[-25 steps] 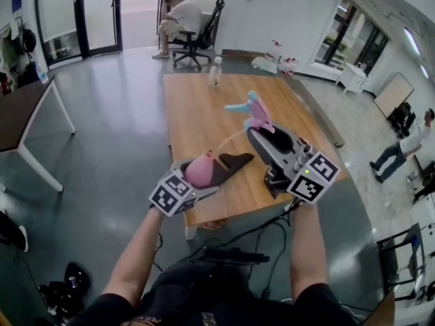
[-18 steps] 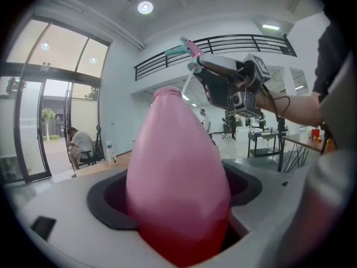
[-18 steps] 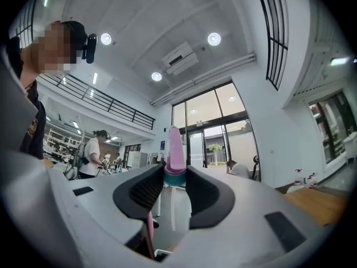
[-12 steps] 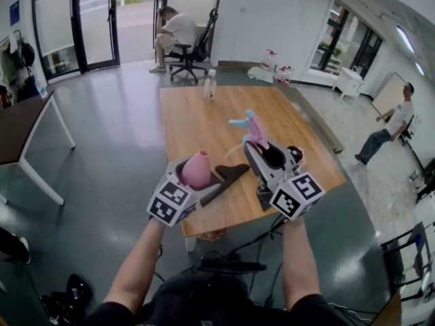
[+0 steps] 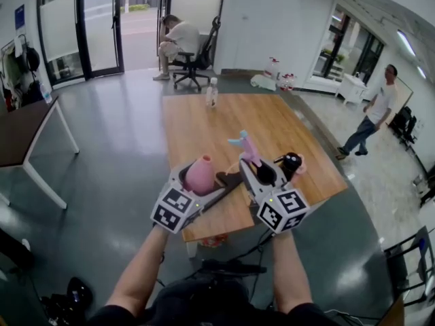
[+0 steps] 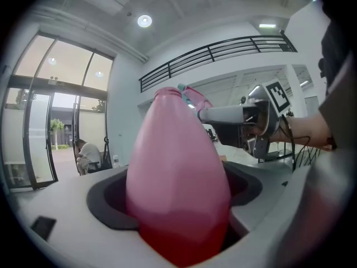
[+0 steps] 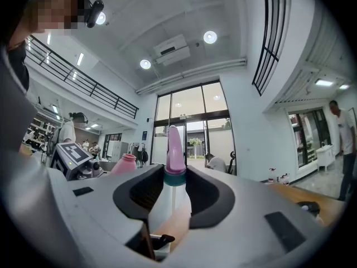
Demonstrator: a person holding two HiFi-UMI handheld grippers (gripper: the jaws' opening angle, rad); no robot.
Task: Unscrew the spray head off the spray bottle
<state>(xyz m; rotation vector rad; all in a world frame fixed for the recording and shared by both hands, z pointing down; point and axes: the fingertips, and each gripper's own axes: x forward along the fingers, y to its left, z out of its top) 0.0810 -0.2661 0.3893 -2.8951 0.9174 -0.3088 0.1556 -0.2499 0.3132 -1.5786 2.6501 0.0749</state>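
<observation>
Two claws side by side at lower centre of head view, over near edge of wooden worktop (image 5: 204,124). Left claw (image 5: 216,180) clamped around fat pink spray bottle (image 5: 200,175); body fills jaw gap, neck points up-frame. Right claw (image 5: 258,170) just right of it, jaws partly spread, pinching spray head (image 7: 174,147) at teal collar (image 7: 174,177); pink top stands above jaws, white dip tube (image 7: 173,200) runs down inside gap. Head apart from bottle. Farther up-frame: clear water bottle (image 5: 212,92) at worktop's far end, seated person (image 5: 178,36) beyond.

Bright ceiling-lit room, sharp, fisheye-warped edges
</observation>
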